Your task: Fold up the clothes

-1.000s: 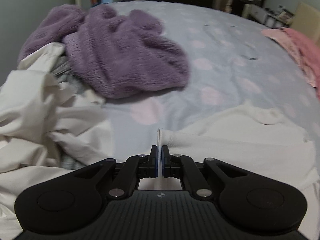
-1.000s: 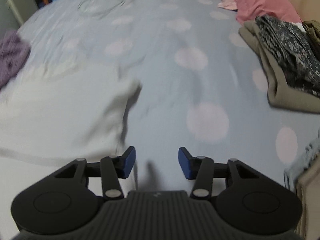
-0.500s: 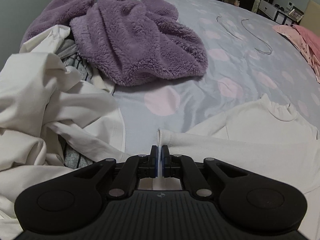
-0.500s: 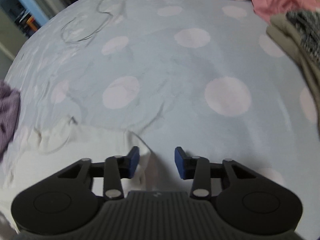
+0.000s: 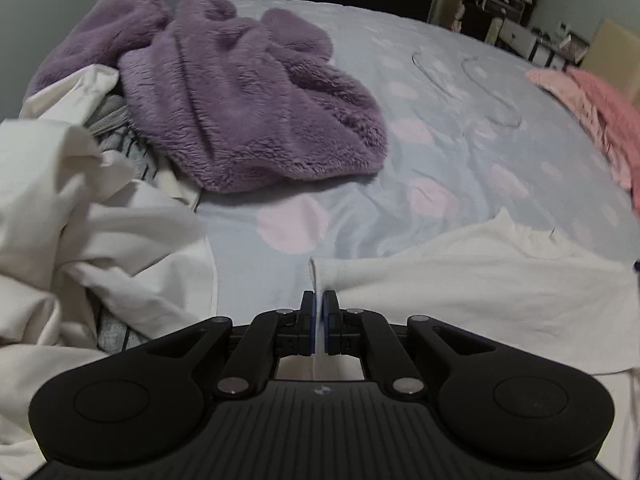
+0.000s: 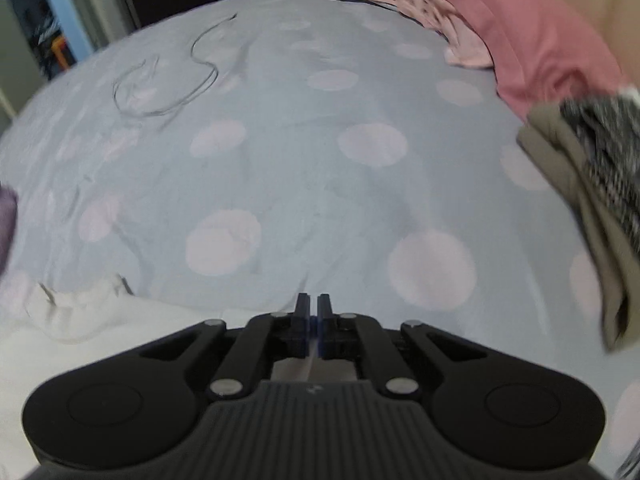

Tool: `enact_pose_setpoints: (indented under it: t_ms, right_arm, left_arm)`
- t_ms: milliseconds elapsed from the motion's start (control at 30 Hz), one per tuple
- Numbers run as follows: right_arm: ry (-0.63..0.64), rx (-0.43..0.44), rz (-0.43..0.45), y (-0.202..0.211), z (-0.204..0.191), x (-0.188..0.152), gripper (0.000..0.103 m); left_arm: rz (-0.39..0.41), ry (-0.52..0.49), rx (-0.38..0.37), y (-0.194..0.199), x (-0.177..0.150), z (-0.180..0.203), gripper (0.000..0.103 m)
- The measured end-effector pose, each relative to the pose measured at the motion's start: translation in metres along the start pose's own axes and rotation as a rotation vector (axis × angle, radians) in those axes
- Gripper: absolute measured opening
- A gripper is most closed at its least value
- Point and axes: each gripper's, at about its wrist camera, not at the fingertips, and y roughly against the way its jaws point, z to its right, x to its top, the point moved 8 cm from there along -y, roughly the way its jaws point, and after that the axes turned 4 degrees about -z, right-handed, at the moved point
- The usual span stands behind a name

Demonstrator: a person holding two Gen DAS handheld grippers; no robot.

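Observation:
A white long-sleeved top [image 5: 480, 280] lies flat on the dotted grey bedsheet [image 5: 440, 140], its collar toward the far right. My left gripper [image 5: 319, 300] is shut on the top's left edge, and a thin fold of cloth stands up between the pads. In the right wrist view the same white top [image 6: 120, 340] fills the lower left. My right gripper [image 6: 313, 304] is at its right edge, jaws closing until they press together. A pale strip of the cloth shows in the gap behind the pads.
A purple fleece garment [image 5: 240, 100] and a crumpled white heap [image 5: 80, 220] lie on the left. Pink clothes [image 6: 540, 40] lie at the far right, with a folded olive and patterned stack [image 6: 592, 184] beside them. A thin wire [image 6: 180, 80] loops on the sheet [image 6: 320, 160].
My right gripper moved over to the top's right edge and its jaws went from wide open to shut on the cloth. The left gripper kept its pinch and barely moved.

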Motion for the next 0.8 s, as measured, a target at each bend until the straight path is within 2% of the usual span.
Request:
enact_pose_setpoints:
  t_ms: [133, 200, 267, 333, 433, 500, 633, 800]
  right_arm:
    - [0.048, -0.041, -0.027, -0.013, -0.004, -0.004, 0.004]
    - [0.057, -0.053, -0.029, -0.015, -0.002, -0.006, 0.01]
    - [0.066, -0.061, -0.003, -0.01, 0.003, -0.006, 0.023]
    - [0.071, -0.05, 0.012, 0.001, 0.01, -0.01, 0.027]
    - [0.112, -0.013, 0.019, 0.02, 0.013, -0.025, 0.027]
    - [0.146, 0.024, 0.016, 0.034, 0.012, -0.042, 0.027]
    - [0.198, 0.104, -0.007, 0.055, 0.004, -0.081, 0.028]
    - [0.29, 0.168, -0.067, 0.066, -0.011, -0.128, 0.029]
  left_arm:
    - [-0.011, -0.014, -0.006, -0.015, -0.002, 0.006, 0.002]
    - [-0.01, 0.001, -0.006, -0.02, -0.002, 0.003, 0.003]
    - [0.005, 0.015, -0.009, -0.022, -0.002, -0.003, 0.018]
    - [0.014, 0.031, -0.015, -0.022, -0.002, -0.007, 0.025]
    - [0.001, 0.043, -0.003, -0.021, -0.003, -0.012, 0.025]
    - [-0.024, 0.057, -0.027, -0.021, -0.007, -0.012, 0.027]
    - [-0.069, 0.064, -0.057, -0.024, -0.021, -0.007, 0.04]
    - [-0.103, 0.068, -0.076, -0.025, -0.033, -0.001, 0.04]
